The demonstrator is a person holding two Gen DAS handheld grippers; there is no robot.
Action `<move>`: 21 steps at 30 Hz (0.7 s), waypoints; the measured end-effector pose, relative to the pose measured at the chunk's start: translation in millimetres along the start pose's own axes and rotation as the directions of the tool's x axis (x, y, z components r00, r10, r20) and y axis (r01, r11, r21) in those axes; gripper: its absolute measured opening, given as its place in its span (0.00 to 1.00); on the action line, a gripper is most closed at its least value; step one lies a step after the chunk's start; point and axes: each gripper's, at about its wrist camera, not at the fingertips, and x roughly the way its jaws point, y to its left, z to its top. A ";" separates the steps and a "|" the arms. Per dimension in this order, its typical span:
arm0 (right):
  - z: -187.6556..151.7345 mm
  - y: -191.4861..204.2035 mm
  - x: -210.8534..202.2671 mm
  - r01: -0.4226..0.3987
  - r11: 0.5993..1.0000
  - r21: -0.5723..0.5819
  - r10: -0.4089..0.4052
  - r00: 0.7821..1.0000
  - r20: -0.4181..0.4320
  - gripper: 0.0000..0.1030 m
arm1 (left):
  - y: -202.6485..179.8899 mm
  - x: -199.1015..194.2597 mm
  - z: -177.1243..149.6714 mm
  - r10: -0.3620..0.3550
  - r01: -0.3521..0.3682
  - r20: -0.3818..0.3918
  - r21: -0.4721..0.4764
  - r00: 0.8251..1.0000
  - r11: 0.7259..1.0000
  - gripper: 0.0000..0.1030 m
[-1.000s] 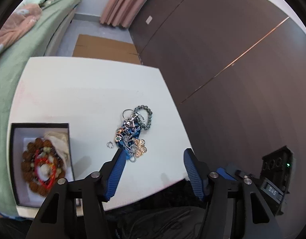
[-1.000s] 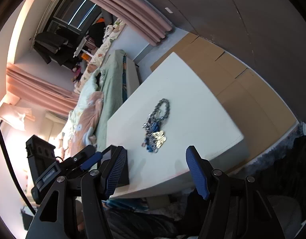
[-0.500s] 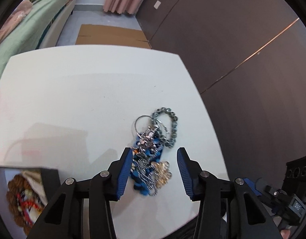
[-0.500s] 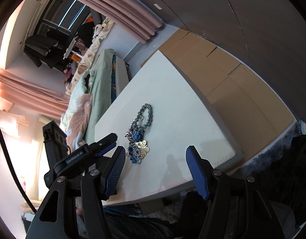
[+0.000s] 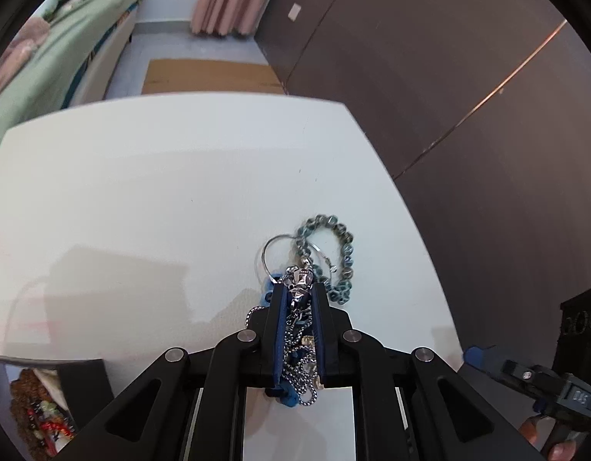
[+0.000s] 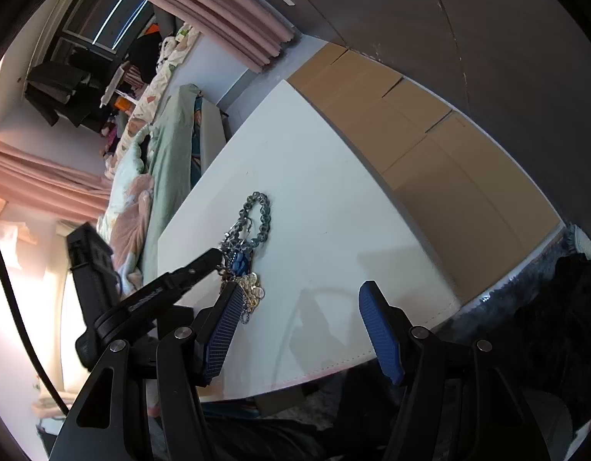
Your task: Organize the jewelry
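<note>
White table (image 5: pixel 172 176), rounded corners, stitched edge on the near side in the right wrist view. On it: tangled jewelry pile (image 5: pixel 301 307) near the right edge w/ silver chains, blue bits, gold filigree piece (image 6: pixel 251 288). Grey-green bead bracelet (image 5: pixel 334 257) lies flat at the far end of the pile, thin silver hoop (image 5: pixel 274 253) just beside it, overlapping. Dark open box (image 5: pixel 84 380) at the near-left corner, beads inside.
</note>
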 end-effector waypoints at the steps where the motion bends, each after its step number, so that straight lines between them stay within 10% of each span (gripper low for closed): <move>1: -0.6 0.8 1.1 0.002 1.000 0.000 -0.002 1.000 -0.003 0.62 | 0.2 -4.1 -0.2 -0.010 0.010 0.008 -0.005 1.000 1.000 0.13; 21: -2.5 53.4 51.4 0.060 0.996 -0.072 -0.066 0.994 -0.084 0.62 | 12.0 -136.1 17.7 -0.132 0.137 0.195 -0.010 0.972 0.991 0.12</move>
